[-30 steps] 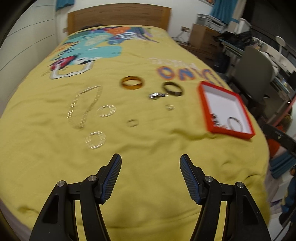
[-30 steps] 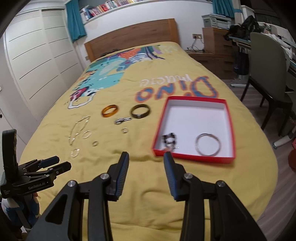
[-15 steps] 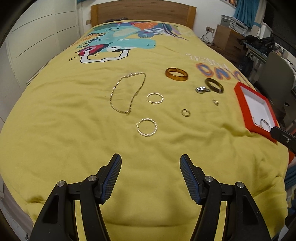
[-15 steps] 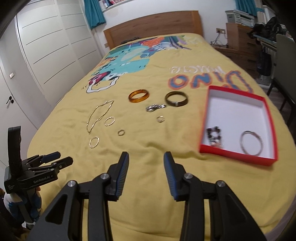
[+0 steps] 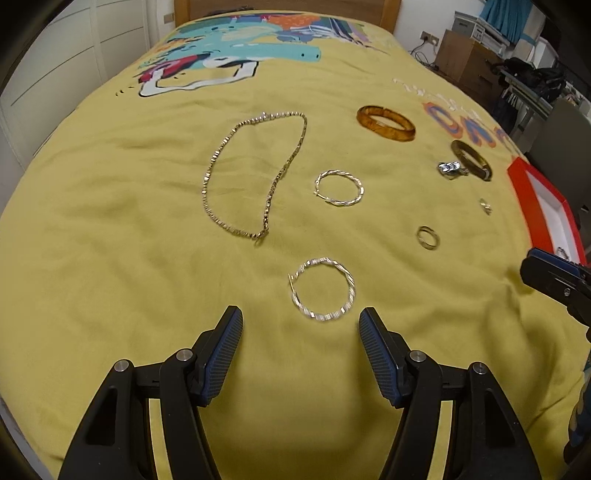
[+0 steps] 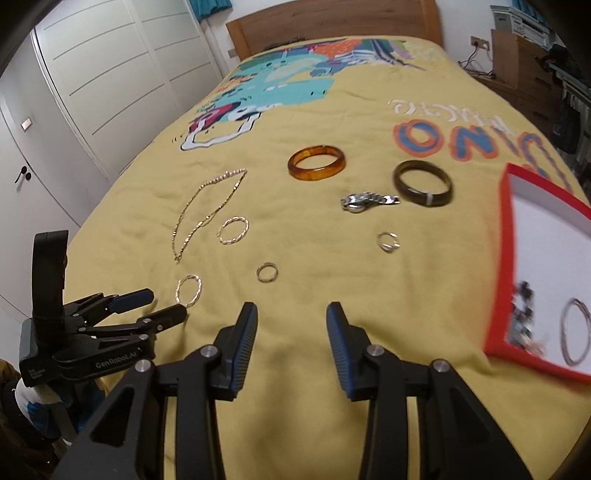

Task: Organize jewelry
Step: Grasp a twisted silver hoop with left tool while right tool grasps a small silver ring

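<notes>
Jewelry lies spread on a yellow bedspread. My left gripper [image 5: 300, 325] is open, just short of a twisted hoop earring [image 5: 322, 288]. Beyond it lie a gold chain [image 5: 255, 173], a second hoop [image 5: 339, 187], an amber bangle [image 5: 386, 123], a dark bangle [image 5: 472, 159], a silver watch [image 5: 450, 169] and two small rings [image 5: 428, 237]. My right gripper [image 6: 291, 314] is open and empty, below a small ring [image 6: 267, 272]. The red tray [image 6: 498, 258] at the right holds a beaded piece [image 6: 524, 317] and a silver bangle [image 6: 574, 336].
The wooden headboard [image 6: 332, 26] stands at the far end and white wardrobe doors [image 6: 110, 74] at the left. A wooden cabinet [image 5: 461, 59] and a cluttered desk [image 5: 535, 85] stand to the right of the bed.
Both grippers have come down and forward over the bed, so the jewelry looks larger and nearer. The left gripper now sits right by the near hoop earring. Jaw widths are unchanged.
</notes>
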Motion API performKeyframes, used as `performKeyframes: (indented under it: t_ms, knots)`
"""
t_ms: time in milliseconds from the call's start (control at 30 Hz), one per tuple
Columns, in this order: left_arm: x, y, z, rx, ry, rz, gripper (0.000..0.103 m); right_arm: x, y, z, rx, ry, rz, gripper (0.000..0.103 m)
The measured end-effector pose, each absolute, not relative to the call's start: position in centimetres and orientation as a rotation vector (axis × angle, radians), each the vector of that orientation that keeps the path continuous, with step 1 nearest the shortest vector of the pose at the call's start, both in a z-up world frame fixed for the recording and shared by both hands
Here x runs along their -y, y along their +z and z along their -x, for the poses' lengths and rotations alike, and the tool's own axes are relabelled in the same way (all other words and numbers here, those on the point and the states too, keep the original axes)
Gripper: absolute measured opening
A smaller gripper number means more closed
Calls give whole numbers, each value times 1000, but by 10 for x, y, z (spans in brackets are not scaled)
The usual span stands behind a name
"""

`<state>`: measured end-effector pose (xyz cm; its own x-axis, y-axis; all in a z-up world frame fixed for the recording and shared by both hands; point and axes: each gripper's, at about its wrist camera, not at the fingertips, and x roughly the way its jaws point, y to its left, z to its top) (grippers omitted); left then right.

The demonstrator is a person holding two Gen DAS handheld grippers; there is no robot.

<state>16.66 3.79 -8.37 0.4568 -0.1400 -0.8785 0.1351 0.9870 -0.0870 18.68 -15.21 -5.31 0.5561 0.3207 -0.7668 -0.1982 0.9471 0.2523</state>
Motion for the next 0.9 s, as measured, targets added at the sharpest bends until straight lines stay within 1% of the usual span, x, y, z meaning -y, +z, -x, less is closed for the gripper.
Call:
performKeyframes:
  t_ms: [67,267,567,600,633,667,700,800,833,867,900]
  knots:
    - [-37,-90,-173,-1098,-181,7,64,145,-62,-200,-952,320,-135,37]
    - [-36,-101,-181,-1103,-207,7,58,125,-89,-230,-1000,347,-127,37]
    - [-38,-102,-188,-1093,-212,19,42,108,-104,-252,-1016,362,-96,36]
    - [-38,-101,-188,-1093,-212,17,38,107,-104,-252,-1016,363,-90,36]
    - [-38,-101,-188,-1092,-212,18,35,106,-105,-253,-1015,363,-80,29]
    - [-39,-101,-188,-1092,-213,24,35,105,-105,-253,-1015,363,-69,21]
    - [-40,-100,-189,-1093,-214,30,35,104,-105,-254,-1015,363,-58,19]
    - [-42,-99,-188,-1095,-216,40,34,104,-105,-254,-1013,361,-51,19]
    - [-42,-98,-187,-1096,-215,44,24,104,-105,-254,-1013,361,-55,19]
    - [-43,-97,-186,-1098,-218,49,13,105,-103,-253,-1013,360,-63,19]
    - [-45,-96,-185,-1104,-222,60,8,107,-101,-251,-1012,359,-76,19]
